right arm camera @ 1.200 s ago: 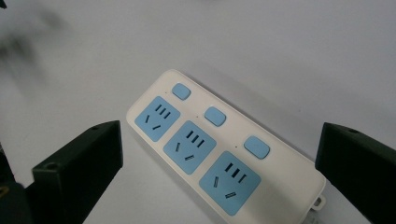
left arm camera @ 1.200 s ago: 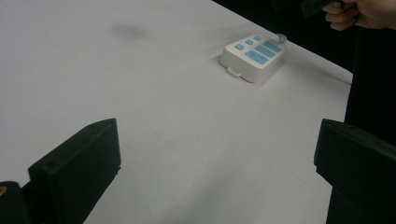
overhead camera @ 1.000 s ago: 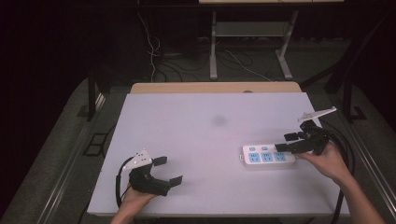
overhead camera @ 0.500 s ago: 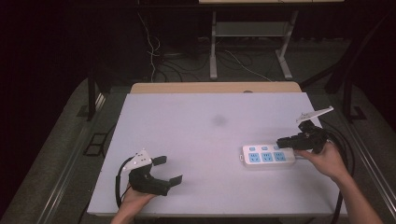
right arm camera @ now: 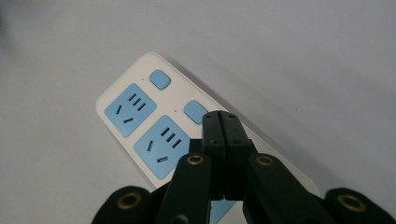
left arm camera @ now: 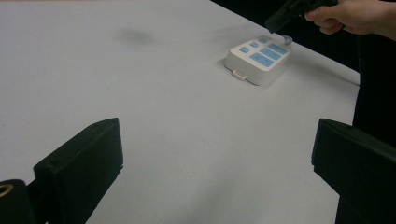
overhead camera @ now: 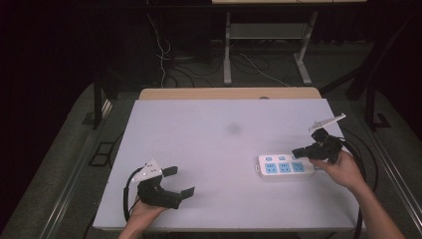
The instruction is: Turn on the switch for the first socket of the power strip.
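Observation:
A white power strip [overhead camera: 286, 167] with blue sockets and blue buttons lies flat at the right of the white table [overhead camera: 219, 144]. My right gripper [overhead camera: 298, 151] hangs over the strip's right end. Its jaws have just been closing and now stand shut with nothing between them. In the right gripper view the joined tips [right arm camera: 220, 117] hover just above the strip [right arm camera: 135, 112], next to a blue button [right arm camera: 195, 111]. My left gripper [overhead camera: 180, 181] rests open near the table's front left. Its two jaws stand wide apart over bare table [left arm camera: 217, 140], facing the strip [left arm camera: 257, 58].
The table's right edge runs close behind the strip, with the right gripper's cable trailing off it. Beyond the far edge stand a dark floor, cables and metal stand legs [overhead camera: 226, 50]. A faint grey smudge [overhead camera: 233, 128] marks the table's middle.
The right gripper's jaws have come together from open to shut above the strip's right end. The left gripper and the strip have stayed put.

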{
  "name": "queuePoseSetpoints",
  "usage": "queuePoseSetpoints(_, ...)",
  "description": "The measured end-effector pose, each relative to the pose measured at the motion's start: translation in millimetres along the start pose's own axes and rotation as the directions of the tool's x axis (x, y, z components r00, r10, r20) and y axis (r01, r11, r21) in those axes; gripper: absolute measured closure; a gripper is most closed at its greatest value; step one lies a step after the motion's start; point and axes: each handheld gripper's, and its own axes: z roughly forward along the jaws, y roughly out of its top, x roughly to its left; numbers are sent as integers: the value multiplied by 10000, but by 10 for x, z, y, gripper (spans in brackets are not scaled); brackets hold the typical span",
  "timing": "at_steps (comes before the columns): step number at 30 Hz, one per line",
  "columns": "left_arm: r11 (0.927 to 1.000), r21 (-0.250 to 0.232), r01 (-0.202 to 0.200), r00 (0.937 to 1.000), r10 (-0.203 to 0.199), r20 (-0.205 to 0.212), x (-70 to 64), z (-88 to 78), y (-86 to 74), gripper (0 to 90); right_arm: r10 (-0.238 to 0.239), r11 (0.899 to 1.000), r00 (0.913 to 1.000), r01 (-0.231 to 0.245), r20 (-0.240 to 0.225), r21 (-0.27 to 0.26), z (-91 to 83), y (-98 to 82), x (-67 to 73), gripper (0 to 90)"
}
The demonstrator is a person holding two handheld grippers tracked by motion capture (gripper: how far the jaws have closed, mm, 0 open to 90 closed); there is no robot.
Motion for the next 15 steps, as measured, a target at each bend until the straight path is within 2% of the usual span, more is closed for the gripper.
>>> queuePoseSetpoints(11, 10000, 62, -22, 10000, 22, -13, -1, 15, -2, 5, 165, 9984, 9995, -179, 264, 527, 118, -8, -106, 895)
queuePoseSetpoints(15, 9999, 92, -48, 10000, 48, -12, -4, 21, -3, 5, 370, 9981, 9993, -371, 40, 493, 127, -15, -128, 895)
